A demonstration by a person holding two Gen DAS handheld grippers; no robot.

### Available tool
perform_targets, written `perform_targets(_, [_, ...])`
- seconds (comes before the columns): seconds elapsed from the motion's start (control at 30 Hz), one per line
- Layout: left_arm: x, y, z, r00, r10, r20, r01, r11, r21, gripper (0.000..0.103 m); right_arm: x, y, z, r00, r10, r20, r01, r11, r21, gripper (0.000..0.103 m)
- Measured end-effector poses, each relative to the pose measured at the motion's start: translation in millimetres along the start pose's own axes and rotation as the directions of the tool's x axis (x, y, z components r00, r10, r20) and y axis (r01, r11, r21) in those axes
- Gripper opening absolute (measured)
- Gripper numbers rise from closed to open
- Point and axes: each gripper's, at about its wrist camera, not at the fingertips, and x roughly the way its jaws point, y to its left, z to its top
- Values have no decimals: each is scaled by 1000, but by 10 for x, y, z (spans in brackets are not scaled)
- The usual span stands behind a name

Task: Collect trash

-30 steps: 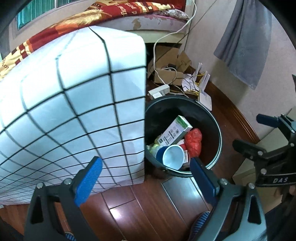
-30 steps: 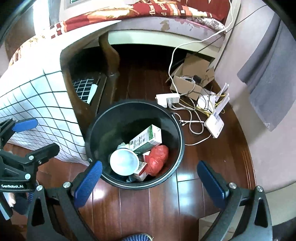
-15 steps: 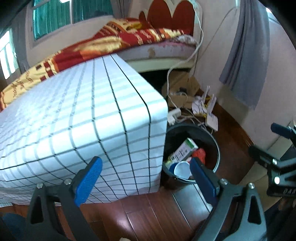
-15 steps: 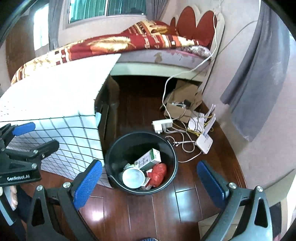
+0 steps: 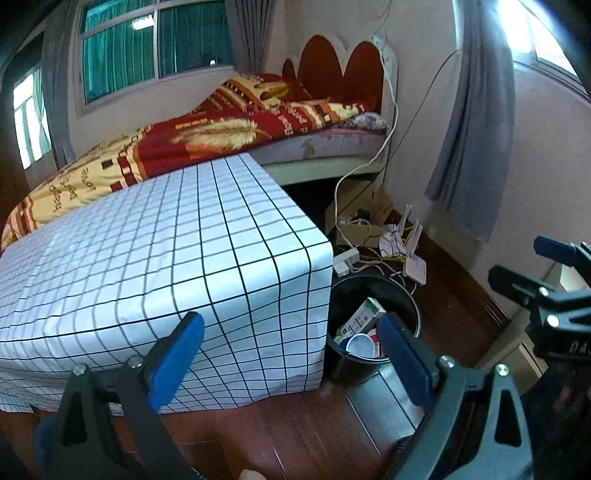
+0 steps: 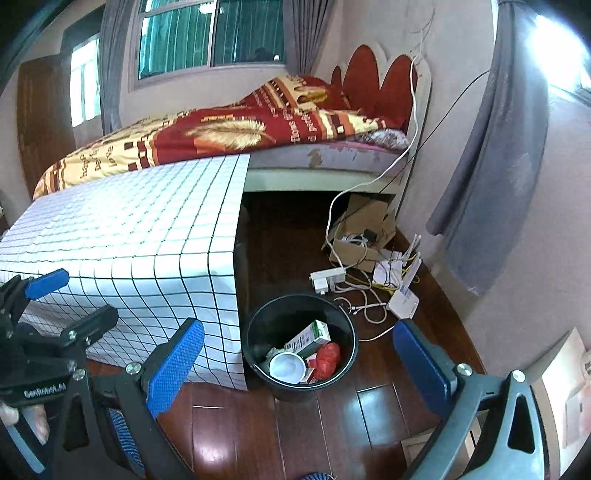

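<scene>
I have both claws held high over the dark wood floor (image 6: 295,443), and both are wide open with nothing between their blue pads. The black trash bin (image 6: 273,317) stands on the floor just beside the corner of the table (image 5: 147,258), which is draped in a white cloth with a black grid. In the right wrist view the bin sits between the tips of my right claw (image 6: 295,354), well below them. In it I see a green and white carton (image 6: 308,336) leaning on the inner wall, a white cup (image 6: 287,365) with its mouth facing up, and a red crumpled bag (image 6: 327,360) touching the cup's right side.

From the left wrist view my left claw (image 5: 291,354) points down at the table's hanging cloth edge; the bin (image 5: 373,288) lies near the right fingertip, which covers part of its rim. The carton (image 5: 360,317) and cup (image 5: 360,345) show there too. The right claw (image 5: 546,291) appears at that view's right edge, and the left claw (image 6: 55,299) at the right view's left edge, so the two are held side by side, tilted down and forward.

Compared with a second ago, both claws have pulled up and back: the bin filled much of each view then and is now small, and the bed (image 6: 221,136) and window (image 6: 210,33) have come into sight. The bin's contents lie as before.
</scene>
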Motion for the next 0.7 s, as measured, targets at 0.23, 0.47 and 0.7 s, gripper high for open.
perform_targets(0.23, [-368,-45,-54,998,6,61,-6,1000,8,97,-387,105,-12,999,-2,54,3,1000,-11,103])
perform_targets(0.47, [-539,29,-21,994,26,107,-24,1000,-20,99,-617,83,-20,996,-14,91,15,1000,-1,103])
perform_targets(0.7, [-557,40,6,992,20,128,-16,999,-32,100,-653,46,5,995,-18,94,17,1000,14,103])
